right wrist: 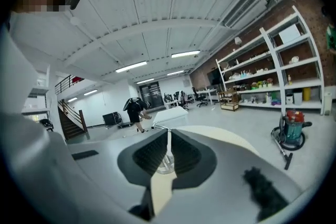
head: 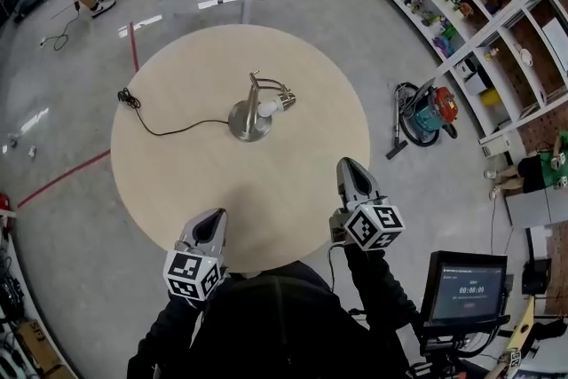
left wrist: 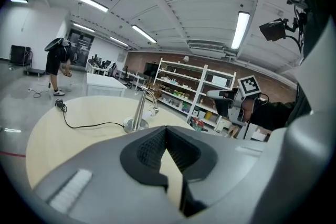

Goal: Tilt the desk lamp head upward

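We are holding the left gripper (head: 215,219) and right gripper (head: 349,166) over the tabletop's (head: 169,164) near edge, both jaws closed on nothing, well apart from the lamp (head: 251,115) standing mid-tabletop, its head (head: 282,102) sagging rightward, presumably lining up our reach.

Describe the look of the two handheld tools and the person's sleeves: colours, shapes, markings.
The left tool and right tool are grey wedges tapering to a tip, with black ribbed pads inside. Each carries a white cube printed with black square markers. The sleeves are black.
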`<state>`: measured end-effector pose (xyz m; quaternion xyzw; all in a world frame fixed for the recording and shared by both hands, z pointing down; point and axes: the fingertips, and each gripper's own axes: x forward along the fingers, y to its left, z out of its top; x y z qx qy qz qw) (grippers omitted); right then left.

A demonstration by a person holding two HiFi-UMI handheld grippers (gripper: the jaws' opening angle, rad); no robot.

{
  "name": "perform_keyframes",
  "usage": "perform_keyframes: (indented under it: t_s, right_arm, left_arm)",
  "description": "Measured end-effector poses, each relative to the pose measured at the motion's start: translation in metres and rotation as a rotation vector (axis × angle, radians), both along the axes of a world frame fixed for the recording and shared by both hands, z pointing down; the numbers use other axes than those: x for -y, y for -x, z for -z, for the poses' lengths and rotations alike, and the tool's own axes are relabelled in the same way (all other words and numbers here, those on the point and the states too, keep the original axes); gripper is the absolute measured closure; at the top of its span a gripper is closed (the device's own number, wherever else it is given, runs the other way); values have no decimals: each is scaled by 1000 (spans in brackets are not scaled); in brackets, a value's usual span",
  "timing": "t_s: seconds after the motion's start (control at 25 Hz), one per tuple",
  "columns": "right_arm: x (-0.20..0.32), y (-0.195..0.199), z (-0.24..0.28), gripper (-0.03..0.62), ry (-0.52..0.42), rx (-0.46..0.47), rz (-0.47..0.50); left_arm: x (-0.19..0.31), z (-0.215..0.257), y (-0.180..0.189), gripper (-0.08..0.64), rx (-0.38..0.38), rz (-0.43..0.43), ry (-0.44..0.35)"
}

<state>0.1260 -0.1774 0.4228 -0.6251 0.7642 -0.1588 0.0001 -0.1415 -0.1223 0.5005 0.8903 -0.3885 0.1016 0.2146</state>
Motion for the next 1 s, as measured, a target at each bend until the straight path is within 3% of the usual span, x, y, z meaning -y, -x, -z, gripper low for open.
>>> perform_keyframes:
  t_s: [0.2, 0.4, 0.56, 0.8, 1.0]
  right_arm:
    - [50, -17, -21, 548, 37, 113, 95]
    - [102, -46, -45, 510, 74, 196, 153]
    - [132, -38, -66, 480, 145, 294, 213]
    - [167, -11, -92, 480, 247, 376, 250]
    - [182, 11, -120, 412, 325, 418, 250]
  left_arm:
    - [41, 15, -20, 550, 61, 104, -11]
    - [82, 21, -49, 531, 113, 154, -36]
    - [104, 22, -54, 499, 154, 190, -20]
    - [145, 17, -64, 482, 170, 169, -9]
    - [187, -14, -70, 431, 185, 122, 6]
